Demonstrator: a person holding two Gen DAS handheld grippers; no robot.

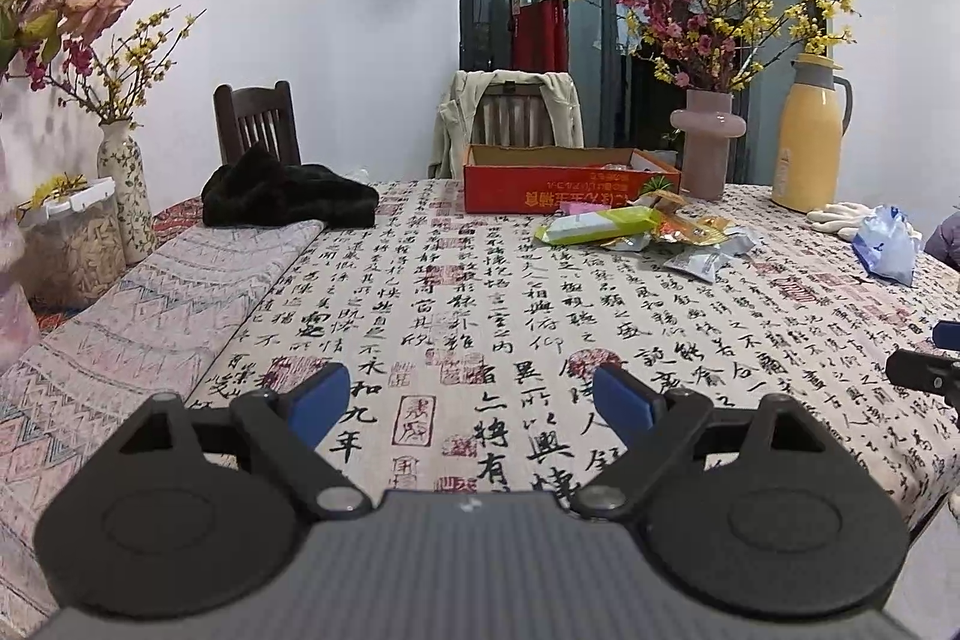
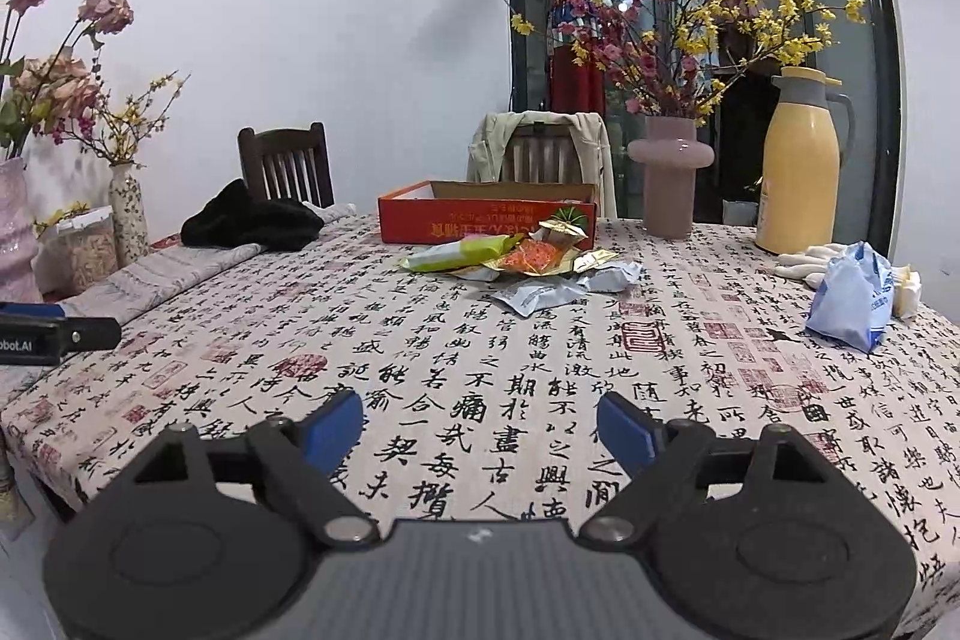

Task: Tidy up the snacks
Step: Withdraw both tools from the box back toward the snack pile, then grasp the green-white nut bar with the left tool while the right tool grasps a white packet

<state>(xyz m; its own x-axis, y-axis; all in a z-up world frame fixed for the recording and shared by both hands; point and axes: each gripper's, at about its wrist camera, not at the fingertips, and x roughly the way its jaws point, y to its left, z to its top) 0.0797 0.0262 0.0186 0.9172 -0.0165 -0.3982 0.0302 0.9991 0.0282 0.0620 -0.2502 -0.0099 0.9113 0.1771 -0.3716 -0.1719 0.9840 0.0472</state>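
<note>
Both grippers hang over the near part of a table (image 1: 420,280) covered by a cloth printed with black calligraphy. The left gripper (image 1: 471,403) has its blue-padded fingers spread wide with only cloth between them; the right gripper (image 2: 480,430) is likewise spread and holds nothing.

The snacks (image 2: 528,262) lie in a loose heap on the far half of the table: a green packet (image 2: 456,256), an orange-and-gold wrapper and a few grey pouches, overlapping one another. Just behind the heap stands an open red cardboard box (image 2: 486,220), its near wall touching or almost touching the packets.

To the right of the box stand a pink vase (image 2: 669,178) of yellow and red blossom and a yellow thermos jug (image 2: 801,166). Nearer the right edge lie a blue-and-white plastic bag (image 2: 852,298) and white gloves (image 2: 804,259). On the left, a black garment (image 2: 252,223) rests on a folded patterned cloth, well apart from the heap. The stretch of table between the grippers and the snacks is bare cloth
</note>
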